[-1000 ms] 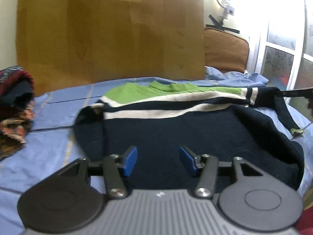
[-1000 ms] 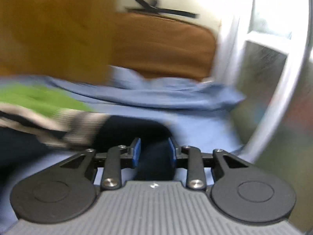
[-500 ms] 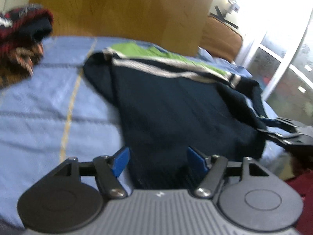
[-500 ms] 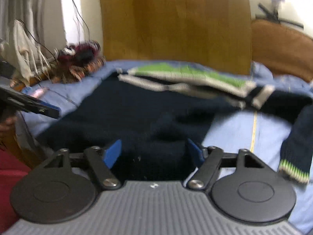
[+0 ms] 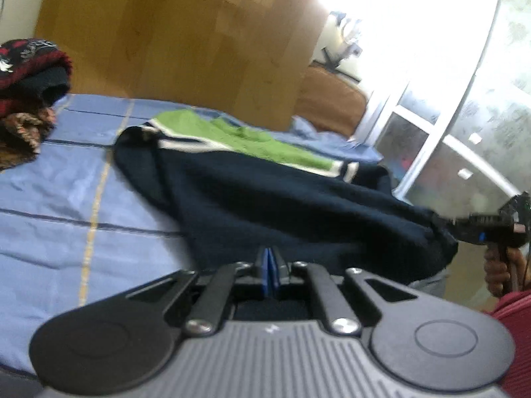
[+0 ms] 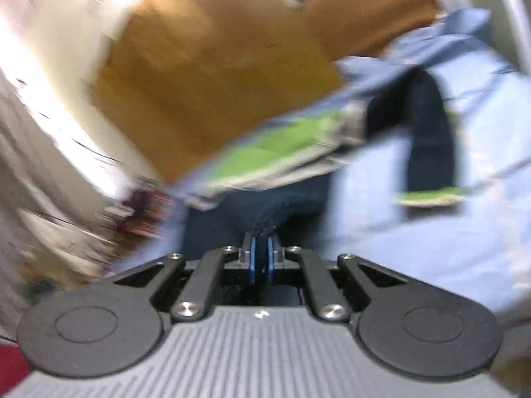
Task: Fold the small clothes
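The left gripper (image 5: 268,267) is clenching, its blue pads pressed together on the near hem of the navy sweater (image 5: 282,199), though blur hides how much cloth they are pinching. The right gripper (image 6: 261,258) is likewise gripping a bunched fold of the same sweater between its nearly closed pads; in the left view it is showing at three o'clock, a hand (image 5: 497,270) holding it at the hem's far corner. The sweater is lying on the blue bedsheet (image 5: 66,199), its green yoke toward twelve o'clock. One sleeve (image 6: 428,132) is trailing at two o'clock. A pile of knitwear (image 5: 30,76) is sitting at ten o'clock.
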`<state>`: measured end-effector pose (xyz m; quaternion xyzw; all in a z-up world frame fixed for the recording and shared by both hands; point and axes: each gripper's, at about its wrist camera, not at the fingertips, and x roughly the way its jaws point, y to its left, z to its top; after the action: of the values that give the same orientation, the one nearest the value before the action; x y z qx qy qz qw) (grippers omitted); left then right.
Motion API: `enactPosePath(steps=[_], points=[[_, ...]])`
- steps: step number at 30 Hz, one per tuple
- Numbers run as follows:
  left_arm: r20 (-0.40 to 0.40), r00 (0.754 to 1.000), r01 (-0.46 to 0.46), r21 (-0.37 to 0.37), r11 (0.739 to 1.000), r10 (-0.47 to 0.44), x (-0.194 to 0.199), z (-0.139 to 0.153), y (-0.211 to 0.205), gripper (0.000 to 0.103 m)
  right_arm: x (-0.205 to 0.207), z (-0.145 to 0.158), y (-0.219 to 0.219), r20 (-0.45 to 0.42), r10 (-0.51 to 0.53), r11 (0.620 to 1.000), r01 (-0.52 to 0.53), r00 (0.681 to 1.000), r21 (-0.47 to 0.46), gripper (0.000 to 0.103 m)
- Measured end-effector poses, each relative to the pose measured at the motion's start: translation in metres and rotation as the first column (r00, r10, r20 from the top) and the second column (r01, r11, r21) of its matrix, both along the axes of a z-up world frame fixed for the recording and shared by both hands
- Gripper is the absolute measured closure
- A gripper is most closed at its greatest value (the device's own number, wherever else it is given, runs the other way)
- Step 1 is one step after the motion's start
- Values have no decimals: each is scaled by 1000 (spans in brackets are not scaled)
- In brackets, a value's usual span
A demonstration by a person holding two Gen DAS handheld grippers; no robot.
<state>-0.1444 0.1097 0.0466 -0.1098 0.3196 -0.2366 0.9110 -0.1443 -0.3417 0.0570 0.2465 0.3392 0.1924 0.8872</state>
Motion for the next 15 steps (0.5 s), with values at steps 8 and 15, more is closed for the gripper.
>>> enactPosePath(steps=[8,15], points=[[-91,991,-97,33,995,100,24,-22,19,98,0,-26,1,31,-166,949,168,986,-266,84],[-72,969,-235,19,972,236,84,-20,43,66,42,0,109,142,223,954,-186,964,-237,68]])
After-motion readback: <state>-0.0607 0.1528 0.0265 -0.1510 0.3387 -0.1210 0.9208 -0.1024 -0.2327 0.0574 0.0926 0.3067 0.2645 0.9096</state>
